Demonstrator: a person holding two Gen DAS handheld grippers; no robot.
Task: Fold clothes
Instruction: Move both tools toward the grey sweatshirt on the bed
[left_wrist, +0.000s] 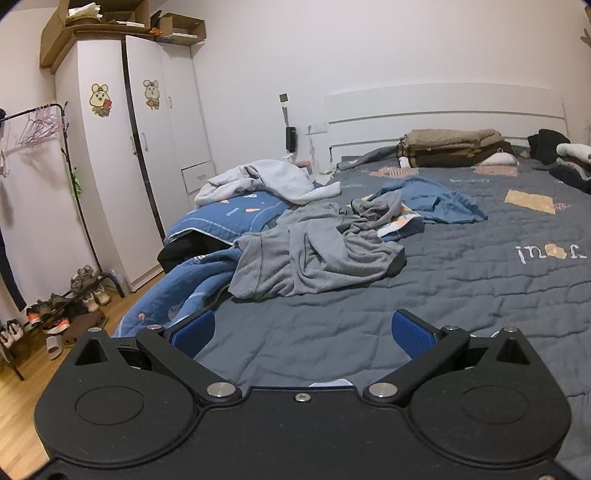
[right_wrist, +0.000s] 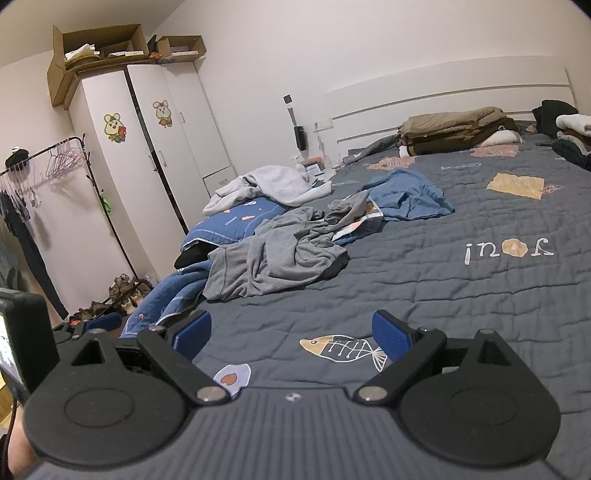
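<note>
Grey quilted bed (left_wrist: 461, 288) beside a white wardrobe (left_wrist: 110, 155); three crumpled garments: grey (left_wrist: 314, 254), blue (left_wrist: 432, 199), white (left_wrist: 266, 179). Both grippers' jaws released.

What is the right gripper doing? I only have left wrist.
Observer: The right gripper is open, with nothing between its pads.
Operator: What's under it?
Observer: A fish print on the quilt; no garment there.
Operator: Does that view catch my gripper?
Observer: Yes, one blue pad of the left gripper shows at its far left.
</note>
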